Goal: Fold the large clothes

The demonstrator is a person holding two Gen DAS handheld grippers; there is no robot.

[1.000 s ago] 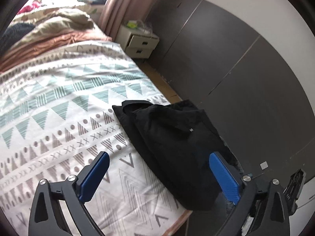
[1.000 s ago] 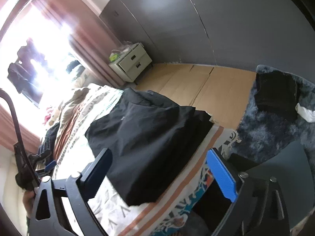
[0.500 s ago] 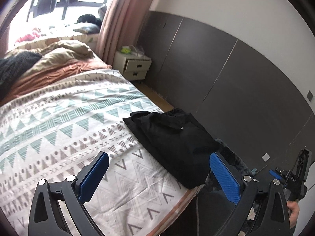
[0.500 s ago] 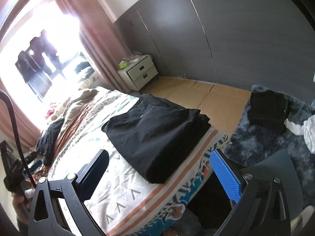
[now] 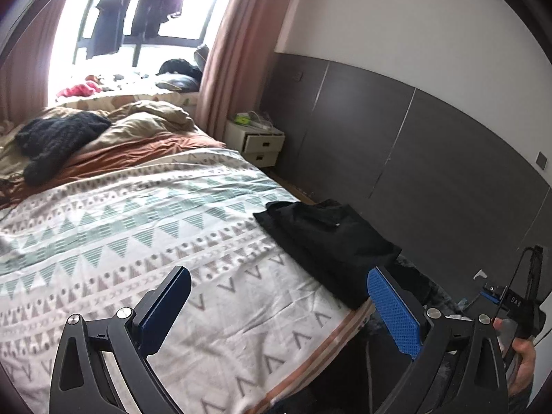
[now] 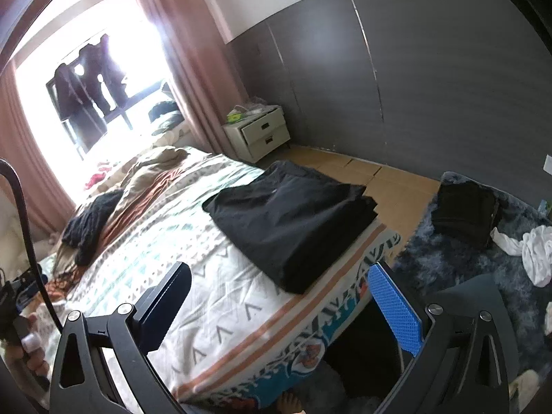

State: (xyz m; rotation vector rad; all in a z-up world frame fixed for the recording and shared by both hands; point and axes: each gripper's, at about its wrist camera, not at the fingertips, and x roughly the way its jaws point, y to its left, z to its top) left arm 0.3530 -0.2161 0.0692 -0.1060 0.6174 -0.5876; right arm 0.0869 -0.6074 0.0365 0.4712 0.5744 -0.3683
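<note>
Clearly, both tools hung back from the work. Nearest the lens, the left gripper [image 5: 276, 307] had its jaws spread wide with nothing between them, and below it lay only the patterned bedspread [image 5: 138, 241]. The right gripper [image 6: 279, 305] was likewise spread wide and held nothing, poised above the foot end of the bed, where the striped border of the bedspread [image 6: 241, 338] dropped toward the floor.

Farther out lay the black garment [image 5: 327, 238], folded into a thick rectangle at the bed's corner beside the dark wall panels. From the left jaws it sat ahead and to the right. From the right jaws the black garment [image 6: 293, 220] sat ahead and only a little right of centre. Its long axis ran from the near, foot-end corner away toward the nightstand [image 6: 258, 132], roughly along the bed's edge.

By my judgement the right hand was the nearer and squarer to it, so any further fold or lift would start from that near short edge.

Beyond, a second dark folded item [image 6: 464, 212] rested on the shaggy rug [image 6: 448, 269], well apart from the bed.
</note>
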